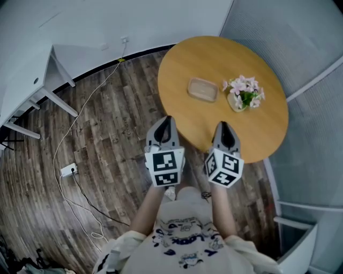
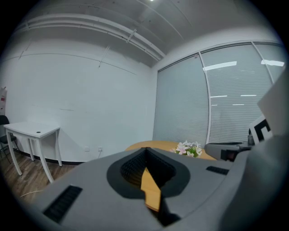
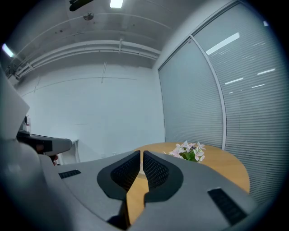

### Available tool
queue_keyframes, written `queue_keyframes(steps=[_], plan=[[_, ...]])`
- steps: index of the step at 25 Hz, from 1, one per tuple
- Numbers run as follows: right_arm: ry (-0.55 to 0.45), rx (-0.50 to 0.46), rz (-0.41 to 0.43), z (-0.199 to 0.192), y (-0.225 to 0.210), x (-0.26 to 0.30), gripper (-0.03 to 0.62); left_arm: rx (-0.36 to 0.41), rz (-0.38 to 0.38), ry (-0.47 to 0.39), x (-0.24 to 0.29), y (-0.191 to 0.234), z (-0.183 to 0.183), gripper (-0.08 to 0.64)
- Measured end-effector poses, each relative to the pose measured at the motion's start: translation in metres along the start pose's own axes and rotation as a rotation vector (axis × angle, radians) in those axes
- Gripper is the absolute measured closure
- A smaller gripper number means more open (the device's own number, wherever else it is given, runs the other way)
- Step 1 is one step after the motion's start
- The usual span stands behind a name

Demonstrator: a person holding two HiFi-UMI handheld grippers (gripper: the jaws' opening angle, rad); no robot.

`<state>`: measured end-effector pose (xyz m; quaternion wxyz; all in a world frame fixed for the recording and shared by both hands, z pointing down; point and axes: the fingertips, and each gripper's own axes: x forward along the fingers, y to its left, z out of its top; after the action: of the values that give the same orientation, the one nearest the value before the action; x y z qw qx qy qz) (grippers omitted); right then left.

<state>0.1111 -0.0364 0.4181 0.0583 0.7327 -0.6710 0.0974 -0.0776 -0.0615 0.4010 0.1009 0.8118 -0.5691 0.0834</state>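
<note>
Flower vase (image 1: 244,95) stands on the round table (image 1: 187,120), near the grippers.
It is probably light, tippy and delicate, so grasp it low. The left gripper (image 1: 168,118) and right gripper (image 1: 223,124) are both closed and empty.

Dark wood-plank floor (image 1: 107,139), white walls (image 2: 81,103), white desk (image 1: 24,80), round wooden table (image 1: 187,59), blinded glass partition (image 2: 226,99), ceiling light (image 3: 116,3).

Round wooden counter (image 1: 257,134): its near half is bare and open in front of the left gripper (image 1: 167,122) and right gripper (image 1: 223,127). Farther in, a shallow clear tray (image 1: 202,89) and a pot of pink flowers (image 1: 244,93) stand near each other, with a narrow gap between them. A blind-covered glass wall (image 1: 305,43) closes the counter's far right side.
</note>
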Motion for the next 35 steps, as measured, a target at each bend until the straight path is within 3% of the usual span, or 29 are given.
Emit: queue_keyframes(steps=[15,26,35], plan=[[0.090,0.031,-0.012,-0.004,-0.031,0.129,0.571,-0.007,0.002,0.084,0.140,0.013,0.006,0.557],[0.192,0.037,-0.064,-0.030,-0.069,0.207,0.571,0.011,-0.030,0.188,0.233,0.001,-0.017,0.557],[0.274,0.052,-0.093,-0.056,-0.083,0.238,0.571,0.040,-0.049,0.278,0.273,-0.004,-0.041,0.557]])
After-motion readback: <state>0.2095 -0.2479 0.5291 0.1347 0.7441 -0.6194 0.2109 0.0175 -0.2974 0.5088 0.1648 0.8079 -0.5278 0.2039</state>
